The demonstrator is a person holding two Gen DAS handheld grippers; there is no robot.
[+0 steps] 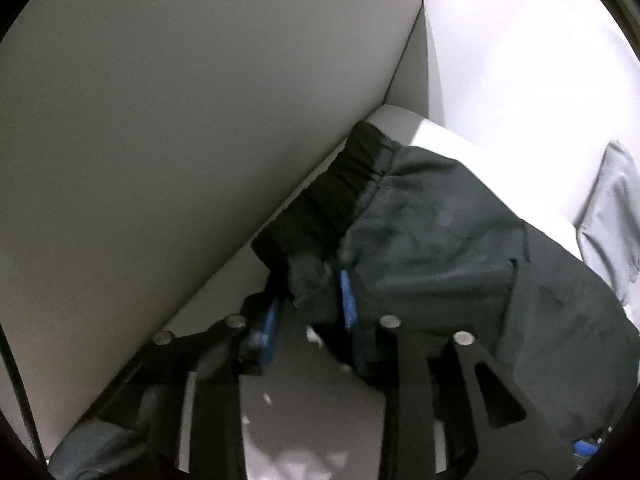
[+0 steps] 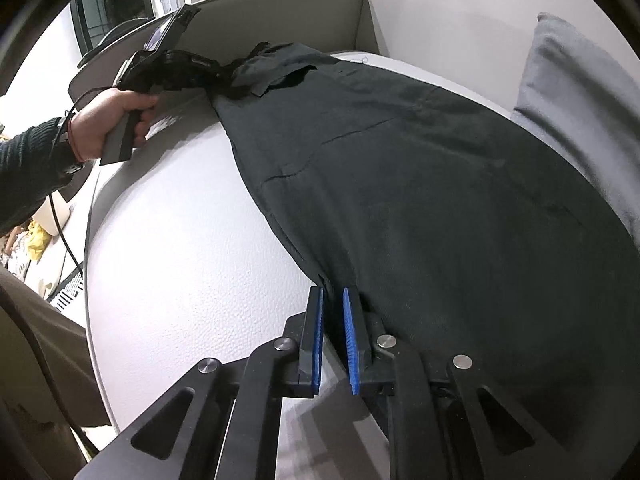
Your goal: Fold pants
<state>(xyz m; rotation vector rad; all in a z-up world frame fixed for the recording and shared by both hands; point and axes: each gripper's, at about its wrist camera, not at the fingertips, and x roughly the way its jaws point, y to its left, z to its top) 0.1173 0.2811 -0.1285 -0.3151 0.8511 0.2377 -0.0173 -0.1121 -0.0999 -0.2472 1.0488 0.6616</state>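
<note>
Two hand-held grippers work at opposite ends of the dark pants [image 2: 420,184], which lie spread along a white table [image 2: 180,240] set against pale partition walls [image 1: 180,120]. At the far end, the left hand-held gripper [image 1: 310,296] has a bunched fold of cloth just below the black elastic waistband [image 1: 332,188] between its blue pads [image 1: 347,296]; its jaws stand part-way apart around that fold, and the blur leaves it unclear whether the pads press on it. From the right wrist view, a hand [image 2: 108,124] in a dark knitted sleeve [image 2: 28,176] holds that tool by its handle, with a cable trailing off the table edge. The right hand-held gripper [image 2: 334,300] sits at the near edge of the pants with a narrow gap between its jaws; the tip of the hem reaches into that gap, but the pads do not visibly clamp it. A grey cushion [image 2: 580,112] lies beside the pants, touching their far side.
</note>
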